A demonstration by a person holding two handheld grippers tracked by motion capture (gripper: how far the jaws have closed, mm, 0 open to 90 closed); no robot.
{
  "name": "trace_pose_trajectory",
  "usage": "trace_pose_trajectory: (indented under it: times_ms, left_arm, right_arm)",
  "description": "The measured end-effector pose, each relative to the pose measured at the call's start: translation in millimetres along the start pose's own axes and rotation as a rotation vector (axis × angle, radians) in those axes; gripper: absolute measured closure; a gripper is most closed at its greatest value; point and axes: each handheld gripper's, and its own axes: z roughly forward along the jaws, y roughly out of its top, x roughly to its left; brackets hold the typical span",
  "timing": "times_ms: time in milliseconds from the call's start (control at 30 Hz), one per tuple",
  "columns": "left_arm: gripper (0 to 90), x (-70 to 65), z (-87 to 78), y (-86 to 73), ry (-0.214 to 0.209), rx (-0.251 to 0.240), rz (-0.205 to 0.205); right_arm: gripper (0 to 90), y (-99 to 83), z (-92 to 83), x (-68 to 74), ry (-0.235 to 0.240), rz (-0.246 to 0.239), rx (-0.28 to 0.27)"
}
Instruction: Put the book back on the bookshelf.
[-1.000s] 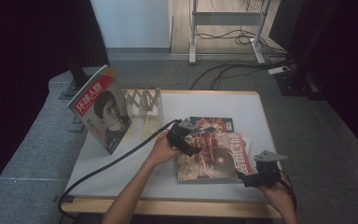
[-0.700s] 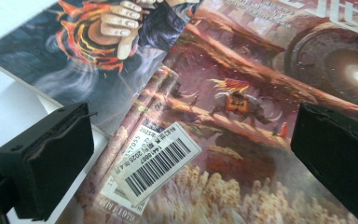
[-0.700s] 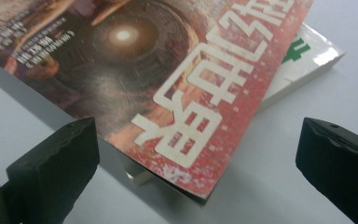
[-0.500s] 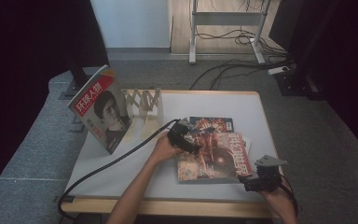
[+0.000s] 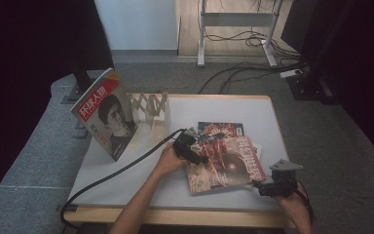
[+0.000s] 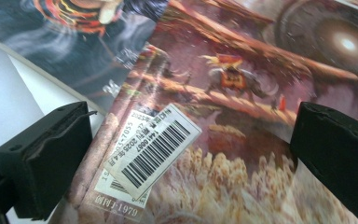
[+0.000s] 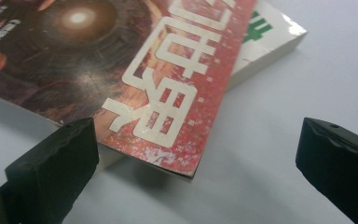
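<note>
A red magazine (image 5: 226,163) lies on top of a small stack on the white table (image 5: 126,180). A dark magazine (image 5: 220,129) pokes out behind it. My left gripper (image 5: 199,156) is at the red magazine's left edge. In the left gripper view its jaws (image 6: 191,158) stand open over the cover, astride a barcode label (image 6: 154,151). My right gripper (image 5: 260,186) sits at the stack's near right corner. Its jaws (image 7: 196,163) are open, with the red cover's corner (image 7: 168,98) between and just beyond them, over a white book (image 7: 272,39).
A portrait magazine (image 5: 106,116) stands upright, leaning in a wooden rack (image 5: 151,109) at the table's back left. The left gripper's black cable (image 5: 112,170) runs across the table to its front left corner. Bare tabletop lies right of the stack.
The right gripper has drifted slightly to the right near the front edge. The left gripper and the magazines stay where they were.
</note>
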Motion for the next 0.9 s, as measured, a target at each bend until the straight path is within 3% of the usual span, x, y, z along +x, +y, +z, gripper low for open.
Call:
trace_pose_trajectory:
  times_ms: [367, 567, 733, 900]
  left_arm:
    - [0.0, -21.7, -12.8, -17.8, -0.002, 0.007, 0.015]
    - [0.0, -33.0, -15.9, -26.1, 0.004, -0.009, 0.019]
    - [0.0, -36.5, -16.6, -26.9, 0.009, -0.003, 0.023]
    - [0.0, -41.5, -17.7, -28.1, 0.006, 0.01, 0.03]
  right_arm:
    - [0.0, 7.1, 14.2, -29.4, -0.052, 0.046, 0.014]
    - [0.0, 14.3, 21.5, -41.5, -0.072, 0.045, 0.03]
    - [2.1, 16.3, 19.1, -42.2, -0.076, 0.045, 0.025]
    - [1.9, 14.7, 9.4, -35.8, -0.042, 0.057, 0.003]
